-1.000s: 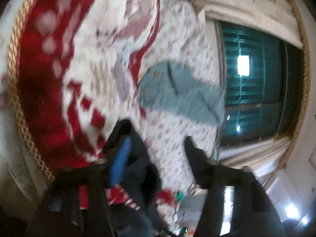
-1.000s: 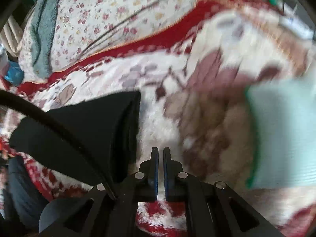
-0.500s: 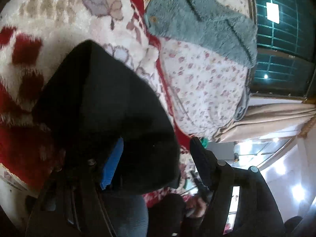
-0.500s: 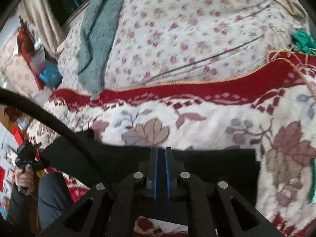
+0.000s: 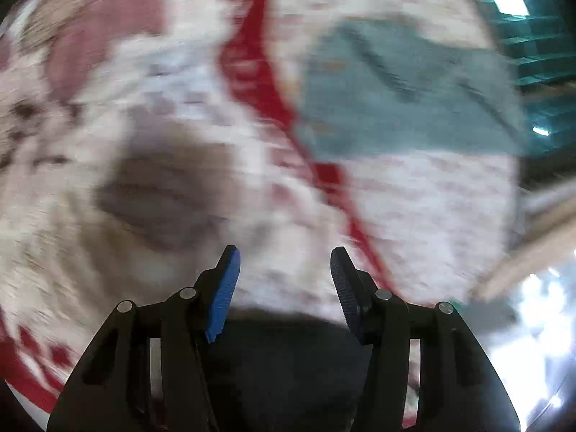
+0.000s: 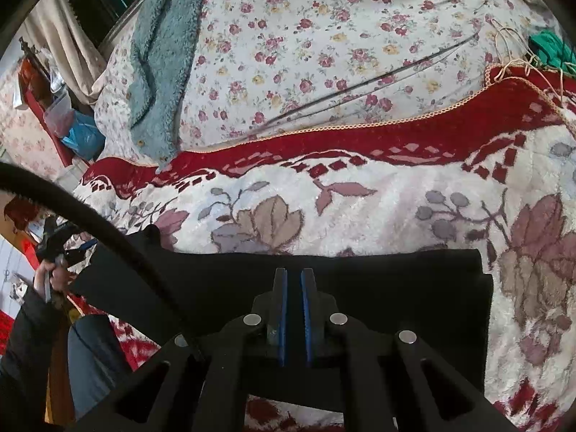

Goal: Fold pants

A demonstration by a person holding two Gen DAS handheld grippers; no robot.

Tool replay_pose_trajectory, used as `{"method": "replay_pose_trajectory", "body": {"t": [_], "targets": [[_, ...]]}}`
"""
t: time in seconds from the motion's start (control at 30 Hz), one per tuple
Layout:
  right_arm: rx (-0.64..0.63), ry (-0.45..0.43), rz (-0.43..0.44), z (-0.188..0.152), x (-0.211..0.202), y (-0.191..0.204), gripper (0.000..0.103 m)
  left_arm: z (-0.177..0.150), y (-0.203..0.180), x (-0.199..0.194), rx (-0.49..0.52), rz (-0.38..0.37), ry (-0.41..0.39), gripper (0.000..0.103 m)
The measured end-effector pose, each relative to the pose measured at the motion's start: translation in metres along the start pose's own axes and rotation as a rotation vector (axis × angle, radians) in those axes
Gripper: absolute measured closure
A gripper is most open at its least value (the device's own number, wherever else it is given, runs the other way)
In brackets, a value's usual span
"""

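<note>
While the left gripper (image 5: 284,259) stands about half open with nothing between its jaws, which have just been closing, the right gripper (image 6: 293,280) is nearly shut, a thin slit between its blue pads (image 6: 282,309); whether it pinches cloth cannot be told. Risk: if the right gripper does hold an edge and lifts away, the top layer may drag and undo the fold; cause, soft cloth lying loose on a plush, yielding blanket (image 6: 360,212). A second risk is a misjudged left reach, since the left wrist view is smeared. The pants (image 6: 378,288) appear as a black, flat, broad band with a squared right end showing two stacked layers and an uneven left end. They lie on the blanket at its near edge, under both grippers.
</note>
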State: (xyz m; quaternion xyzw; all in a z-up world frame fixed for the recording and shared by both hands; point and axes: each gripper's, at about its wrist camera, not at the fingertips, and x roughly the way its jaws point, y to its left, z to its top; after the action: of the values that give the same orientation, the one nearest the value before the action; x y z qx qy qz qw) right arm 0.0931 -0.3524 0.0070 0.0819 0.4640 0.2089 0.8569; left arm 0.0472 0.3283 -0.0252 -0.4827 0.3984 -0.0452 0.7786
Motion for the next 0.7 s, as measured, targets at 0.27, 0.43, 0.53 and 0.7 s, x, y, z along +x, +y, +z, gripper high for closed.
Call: {"method": "replay_pose_trajectory", "body": {"t": [0.27, 0.43, 0.53, 0.7], "targets": [[0.005, -0.007, 0.011, 0.0, -0.002, 0.0, 0.097, -0.096, -0.052, 0.046, 0.099, 0.218, 0.452, 0.052], [0.004, -0.008, 0.011, -0.001, -0.002, 0.0, 0.097, -0.076, -0.03, 0.075, 0.182, 0.358, 0.35, 0.091], [0.01, -0.013, 0.016, 0.0, -0.003, 0.0, 0.097, -0.05, -0.017, 0.074, 0.144, 0.369, 0.289, 0.1], [0.019, -0.021, 0.031, 0.0, -0.004, -0.001, 0.097, -0.044, -0.032, 0.058, 0.218, 0.379, 0.182, 0.101]]}}
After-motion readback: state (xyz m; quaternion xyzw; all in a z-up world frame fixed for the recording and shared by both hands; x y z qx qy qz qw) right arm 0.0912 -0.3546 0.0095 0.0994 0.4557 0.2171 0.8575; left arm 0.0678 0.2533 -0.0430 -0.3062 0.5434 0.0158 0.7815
